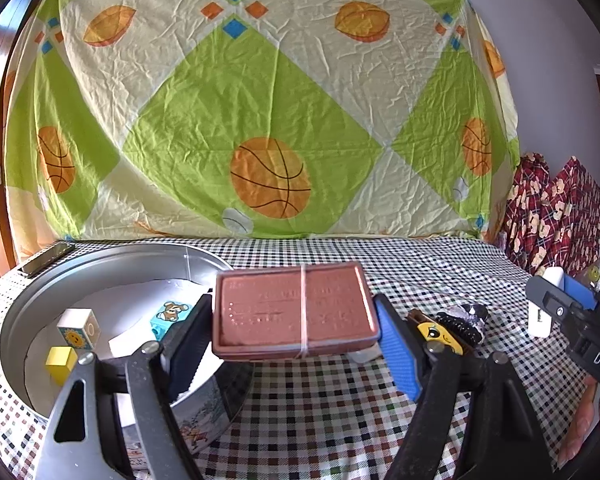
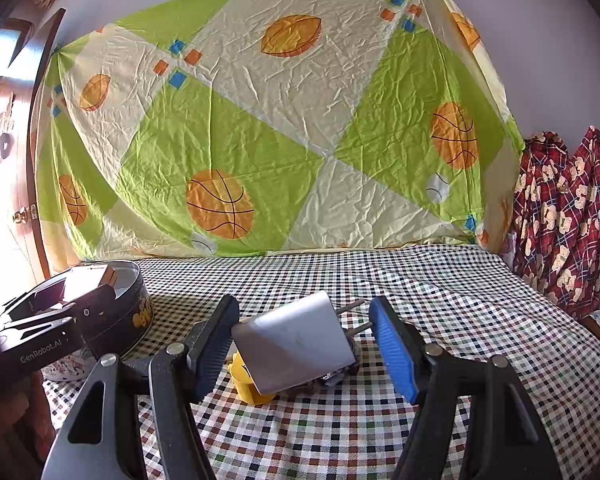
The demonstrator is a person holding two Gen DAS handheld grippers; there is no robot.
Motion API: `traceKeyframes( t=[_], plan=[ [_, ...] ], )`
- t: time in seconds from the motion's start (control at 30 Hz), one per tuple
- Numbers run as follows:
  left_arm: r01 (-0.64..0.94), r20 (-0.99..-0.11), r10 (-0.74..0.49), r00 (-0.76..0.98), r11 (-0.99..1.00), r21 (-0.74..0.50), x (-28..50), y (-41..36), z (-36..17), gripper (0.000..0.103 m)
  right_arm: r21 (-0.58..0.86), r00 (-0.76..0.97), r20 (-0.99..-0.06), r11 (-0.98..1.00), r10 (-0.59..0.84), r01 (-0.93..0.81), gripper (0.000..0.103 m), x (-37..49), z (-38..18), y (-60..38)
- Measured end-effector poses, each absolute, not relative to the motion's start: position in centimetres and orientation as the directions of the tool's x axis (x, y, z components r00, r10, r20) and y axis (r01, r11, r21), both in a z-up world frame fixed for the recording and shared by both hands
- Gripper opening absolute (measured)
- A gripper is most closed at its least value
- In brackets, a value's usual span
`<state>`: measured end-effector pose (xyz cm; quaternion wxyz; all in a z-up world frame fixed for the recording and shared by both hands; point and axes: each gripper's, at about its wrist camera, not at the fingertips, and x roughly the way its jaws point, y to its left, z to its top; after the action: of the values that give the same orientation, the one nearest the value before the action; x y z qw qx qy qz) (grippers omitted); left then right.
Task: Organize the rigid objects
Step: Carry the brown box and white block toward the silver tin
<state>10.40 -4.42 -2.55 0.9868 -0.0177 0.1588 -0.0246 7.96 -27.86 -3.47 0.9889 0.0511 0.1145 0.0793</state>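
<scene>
My left gripper [image 1: 296, 344] is shut on a flat reddish-brown tin box [image 1: 296, 312] with a rubber band around it. The box hangs level just right of the round metal tin [image 1: 20, 312]. That tin holds a white sun cube [image 1: 78, 330], a yellow cube [image 1: 61, 362] and a blue bear block [image 1: 171, 314]. My right gripper [image 2: 300, 344] is shut on a white plug adapter [image 2: 296, 344], tilted, its prongs against the blue pad. The adapter hangs above a yellow toy [image 2: 250, 386] on the checked cloth.
A dark phone-like slab [image 1: 46, 258] lies behind the round tin. A yellow toy [image 1: 440, 334] and a black spiky item [image 1: 464, 322] sit on the checked tablecloth [image 1: 320, 420]. A patterned sheet hangs at the back, and red plaid fabric [image 2: 560, 216] is piled at the right edge.
</scene>
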Motion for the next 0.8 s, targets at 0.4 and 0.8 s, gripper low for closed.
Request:
traceKeyframes(
  t=[0.4,0.8],
  plan=[
    [0.034,-0.316,-0.047,0.948,0.998,-0.046,10.1,-3.0,-2.7,0.078,0.112,0.953,-0.226,0.977,0.202,-0.181,0.069,8.4,-3.4,-26.2],
    [0.022,-0.313,-0.038,0.949,0.998,-0.054,9.6,-1.9,-2.7,0.078,0.105,0.941,-0.235,0.969,0.244,-0.225,0.07,8.7,-3.4,-24.1]
  ],
)
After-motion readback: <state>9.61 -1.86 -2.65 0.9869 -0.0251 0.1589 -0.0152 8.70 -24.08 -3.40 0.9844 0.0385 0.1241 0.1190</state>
